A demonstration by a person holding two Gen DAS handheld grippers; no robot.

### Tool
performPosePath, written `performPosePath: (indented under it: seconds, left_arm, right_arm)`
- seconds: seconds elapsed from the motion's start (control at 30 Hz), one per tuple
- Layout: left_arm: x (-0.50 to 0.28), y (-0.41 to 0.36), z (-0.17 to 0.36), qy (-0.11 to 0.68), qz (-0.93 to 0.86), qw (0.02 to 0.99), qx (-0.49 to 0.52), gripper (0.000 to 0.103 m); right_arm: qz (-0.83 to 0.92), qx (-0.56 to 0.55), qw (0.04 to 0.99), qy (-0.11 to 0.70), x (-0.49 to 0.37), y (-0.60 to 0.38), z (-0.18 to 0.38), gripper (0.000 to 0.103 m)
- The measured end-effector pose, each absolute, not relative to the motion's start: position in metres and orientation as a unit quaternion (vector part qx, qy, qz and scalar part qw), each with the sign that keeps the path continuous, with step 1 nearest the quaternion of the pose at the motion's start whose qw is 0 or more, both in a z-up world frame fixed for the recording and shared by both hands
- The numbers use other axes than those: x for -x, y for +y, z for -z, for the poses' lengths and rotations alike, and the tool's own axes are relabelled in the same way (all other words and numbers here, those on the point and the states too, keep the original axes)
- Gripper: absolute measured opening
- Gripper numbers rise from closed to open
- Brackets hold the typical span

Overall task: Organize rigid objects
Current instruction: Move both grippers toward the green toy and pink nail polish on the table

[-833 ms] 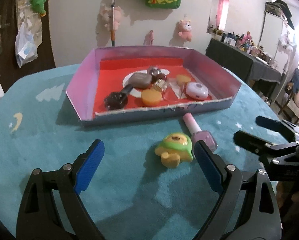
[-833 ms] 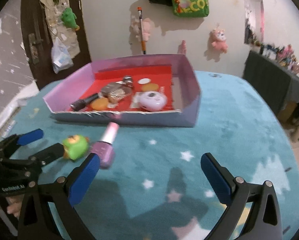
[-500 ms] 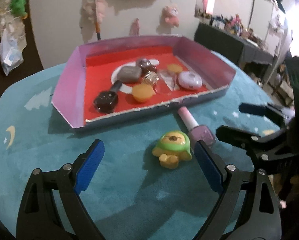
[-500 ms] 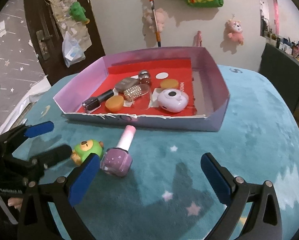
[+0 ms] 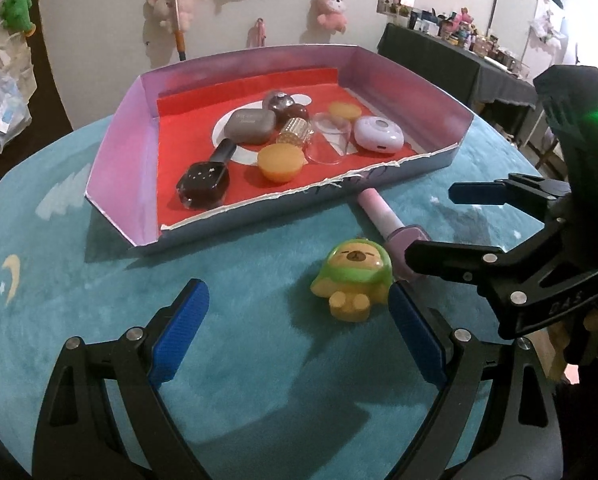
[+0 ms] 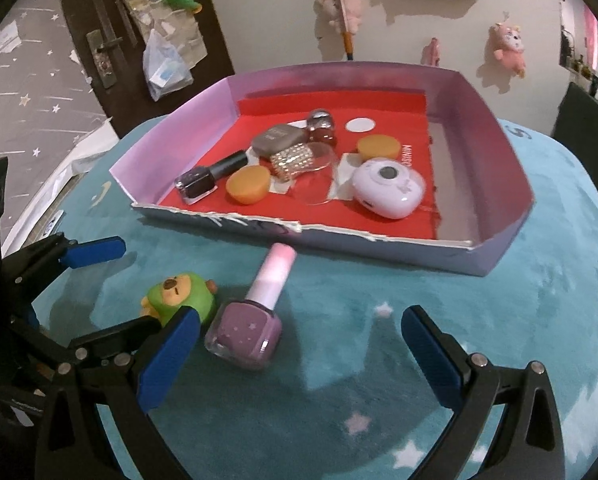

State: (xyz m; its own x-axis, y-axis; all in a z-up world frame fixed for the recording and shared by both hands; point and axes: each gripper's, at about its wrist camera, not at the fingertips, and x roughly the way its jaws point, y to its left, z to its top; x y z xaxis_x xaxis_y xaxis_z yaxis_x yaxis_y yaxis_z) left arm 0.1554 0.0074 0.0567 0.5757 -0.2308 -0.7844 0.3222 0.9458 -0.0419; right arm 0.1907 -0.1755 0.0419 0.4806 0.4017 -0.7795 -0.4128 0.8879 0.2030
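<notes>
Both grippers have moved closer: left gripper [image 5: 297, 330] and right gripper [image 6: 297, 354], fingers wide, empty, flank the purple bottle [image 6: 245, 330].

The right gripper [image 6: 299, 354] is wide open and low over the blue rug [image 6: 419, 304], with nothing held, and a purple bottle [image 6: 247, 320] with a pink cap lies just past its left finger. A green bear toy [image 6: 179, 296] sits right beside the bottle, and the left gripper [image 6: 99, 288] comes in from the left side, open too, with the toy close to its near finger. Behind them sits a pink box [image 6: 495, 152] with a red floor, and in it are a dark bottle [image 6: 207, 174], two orange cups [image 6: 248, 184], a white case [image 6: 387, 190] and some other small things.
</notes>
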Motion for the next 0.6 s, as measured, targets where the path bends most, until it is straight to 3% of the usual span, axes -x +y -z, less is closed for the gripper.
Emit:
performPosePath:
  seconds: [0.6]
  left_arm:
    - [-0.152,-0.002,-0.057,0.436,0.167,0.883,-0.054,0.092]
  right_arm:
    - [-0.222,0.032,0.860,0.459,-0.190,-0.183,-0.033,0.103]
